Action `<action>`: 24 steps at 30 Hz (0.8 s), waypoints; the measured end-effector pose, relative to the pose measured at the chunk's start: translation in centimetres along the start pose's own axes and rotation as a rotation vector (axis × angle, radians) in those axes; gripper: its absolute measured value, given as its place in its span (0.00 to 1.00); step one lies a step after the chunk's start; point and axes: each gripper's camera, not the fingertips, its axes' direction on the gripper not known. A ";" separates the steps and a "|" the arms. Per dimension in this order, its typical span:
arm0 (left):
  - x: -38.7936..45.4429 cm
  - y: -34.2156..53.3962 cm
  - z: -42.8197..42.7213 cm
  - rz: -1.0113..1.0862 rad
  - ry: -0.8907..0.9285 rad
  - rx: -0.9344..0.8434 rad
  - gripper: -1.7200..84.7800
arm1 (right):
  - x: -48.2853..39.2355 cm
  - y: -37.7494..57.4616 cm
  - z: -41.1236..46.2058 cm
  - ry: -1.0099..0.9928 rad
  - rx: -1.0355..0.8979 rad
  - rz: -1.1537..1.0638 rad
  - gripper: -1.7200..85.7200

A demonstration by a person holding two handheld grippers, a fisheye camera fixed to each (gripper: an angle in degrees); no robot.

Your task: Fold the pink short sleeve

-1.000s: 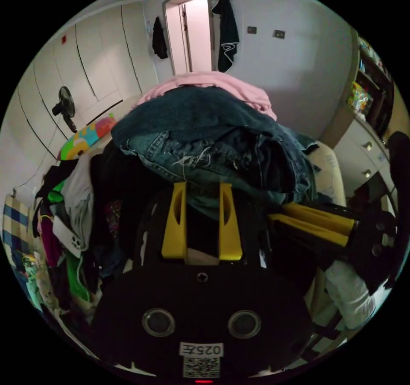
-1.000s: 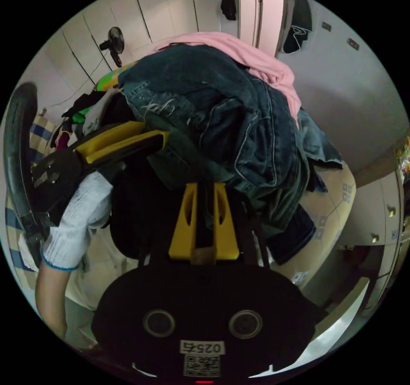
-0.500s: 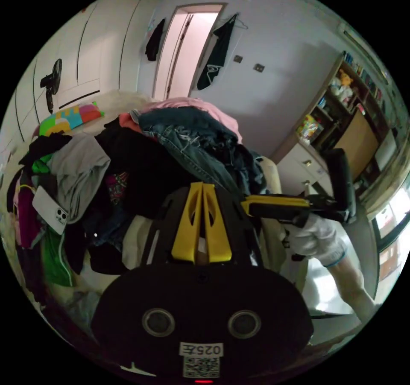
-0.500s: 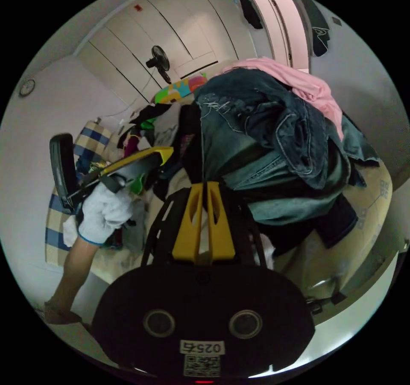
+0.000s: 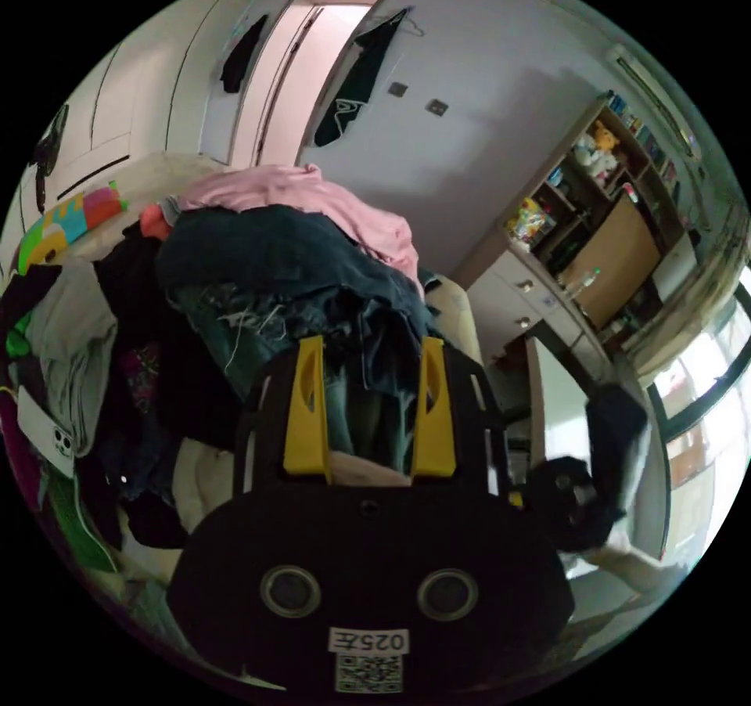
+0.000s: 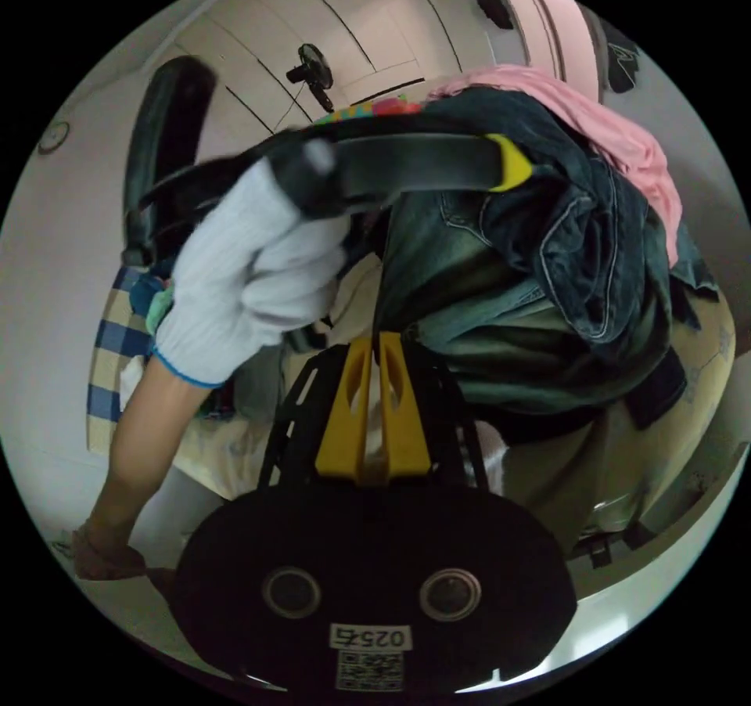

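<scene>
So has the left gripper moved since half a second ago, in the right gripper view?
Yes. The left gripper has risen from beside the checked cloth and reached across onto the denim under the pink short sleeve.

Most of the pink short sleeve (image 5: 313, 205) lay buried under dark denim (image 5: 289, 268); the left gripper (image 6: 501, 170) was motion-blurred.

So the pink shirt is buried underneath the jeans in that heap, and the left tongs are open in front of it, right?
Not quite. The pink shirt lies on top of the jeans, not underneath, as the left gripper view shows. The rest holds: the left tongs are open in front of the heap.
</scene>
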 end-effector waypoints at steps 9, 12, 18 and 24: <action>0.9 -5.4 7.9 -0.046 -0.288 -0.178 0.08 | 1.7 -0.7 1.1 -0.159 -0.053 0.013 0.01; 0.4 -3.3 7.3 -0.011 -0.287 -0.156 0.04 | -0.1 0.4 2.2 -0.161 -0.073 -0.019 0.01; -3.2 6.7 3.2 -0.034 -0.192 -0.160 0.03 | -10.8 4.6 6.8 -0.116 -0.270 -0.226 0.01; -8.2 21.7 0.2 -0.105 -0.302 -0.261 0.03 | -20.3 14.1 14.6 -0.220 -0.439 -0.315 0.01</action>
